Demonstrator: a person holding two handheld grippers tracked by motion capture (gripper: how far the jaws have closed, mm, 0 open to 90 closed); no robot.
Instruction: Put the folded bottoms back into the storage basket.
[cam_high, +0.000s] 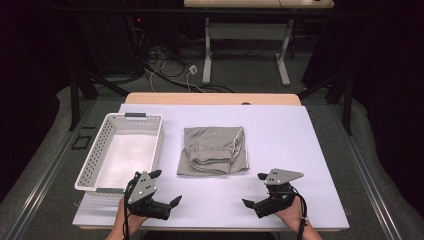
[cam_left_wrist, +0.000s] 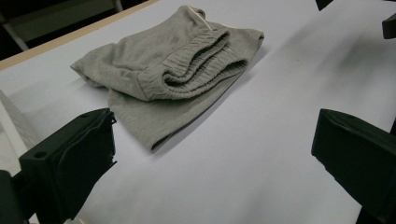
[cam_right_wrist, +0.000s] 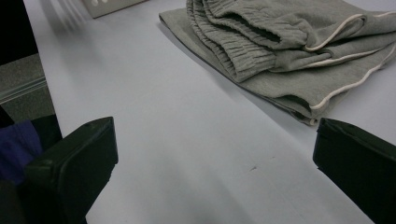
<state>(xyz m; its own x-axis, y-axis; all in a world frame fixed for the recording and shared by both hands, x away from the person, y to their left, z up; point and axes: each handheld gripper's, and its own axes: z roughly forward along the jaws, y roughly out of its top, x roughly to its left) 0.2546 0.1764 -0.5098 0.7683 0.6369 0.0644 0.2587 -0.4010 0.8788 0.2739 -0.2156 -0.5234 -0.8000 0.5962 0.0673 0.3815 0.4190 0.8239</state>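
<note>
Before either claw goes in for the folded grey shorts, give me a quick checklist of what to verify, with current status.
1. Left claw open: ok, jaws wide apart.
2. Right claw open: ok, jaws wide apart.
3. Both claws free of load: ok, nothing between the jaws.
4. Folded grey fabric shorts with elastic waistband lying flat on the white table surface: ok, apart from both claws.
5. White perforated plastic basket ready to take something: ok, sits left of the shorts, nothing inside.
6. Path from claws to shorts: ok, bare surface between.
</note>
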